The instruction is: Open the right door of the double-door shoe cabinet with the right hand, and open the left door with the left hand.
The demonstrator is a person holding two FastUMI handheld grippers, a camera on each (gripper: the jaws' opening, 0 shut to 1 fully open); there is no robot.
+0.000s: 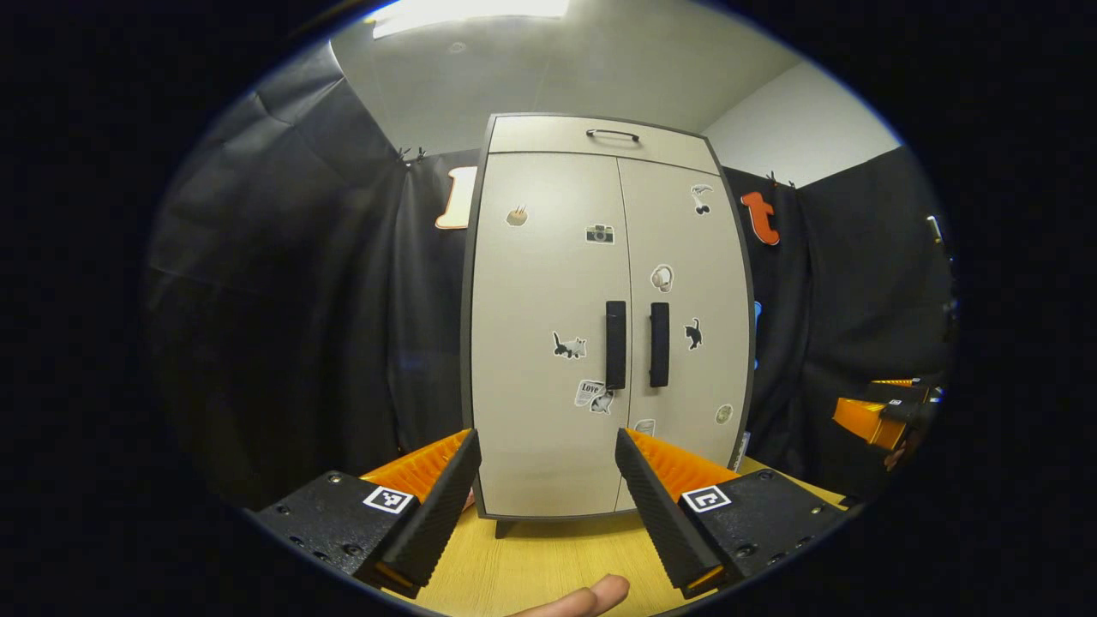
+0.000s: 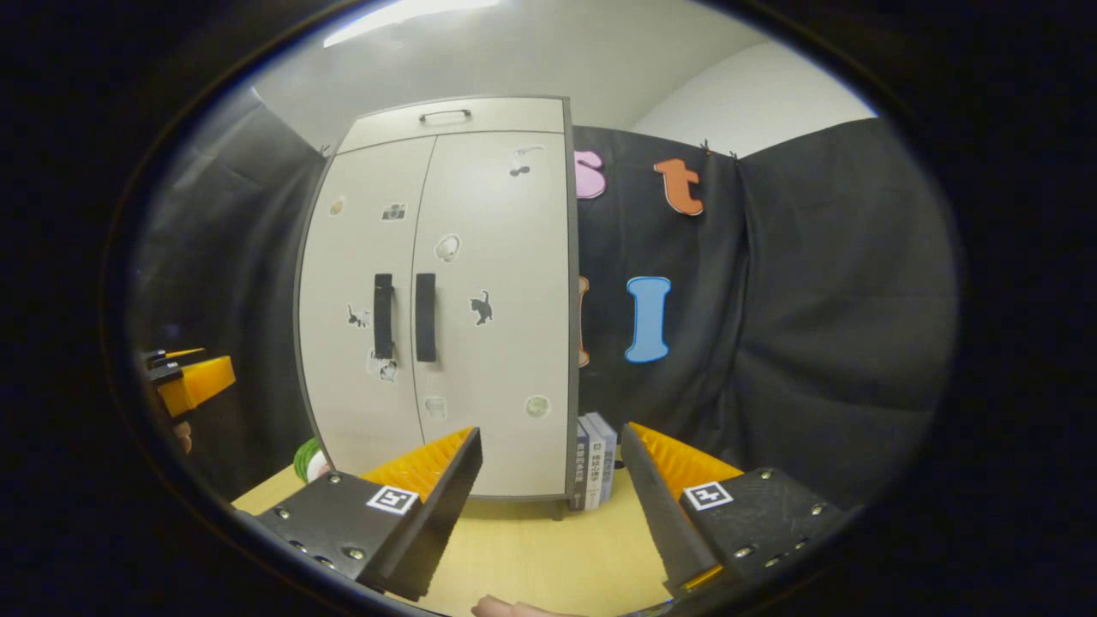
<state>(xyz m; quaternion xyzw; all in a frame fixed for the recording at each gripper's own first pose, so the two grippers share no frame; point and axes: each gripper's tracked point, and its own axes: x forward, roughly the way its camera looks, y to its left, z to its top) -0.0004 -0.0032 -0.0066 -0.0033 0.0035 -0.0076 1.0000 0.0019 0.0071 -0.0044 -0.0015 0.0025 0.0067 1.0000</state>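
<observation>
A beige double-door shoe cabinet stands upright on the wooden table, both doors closed. Two dark vertical handles sit side by side at the middle seam: the left door handle and the right door handle. My left gripper is open, held back from the cabinet and facing the left door's lower part. My right gripper is open too, away from the doors and pointing at the cabinet's right edge. The right gripper appears at the far right of the left gripper view, and the left gripper at the left edge of the right gripper view.
The wooden table runs in front of the cabinet. Upright books stand against the cabinet's right side. A green roll lies by its left foot. A top drawer with a thin handle caps the cabinet. A fingertip shows below.
</observation>
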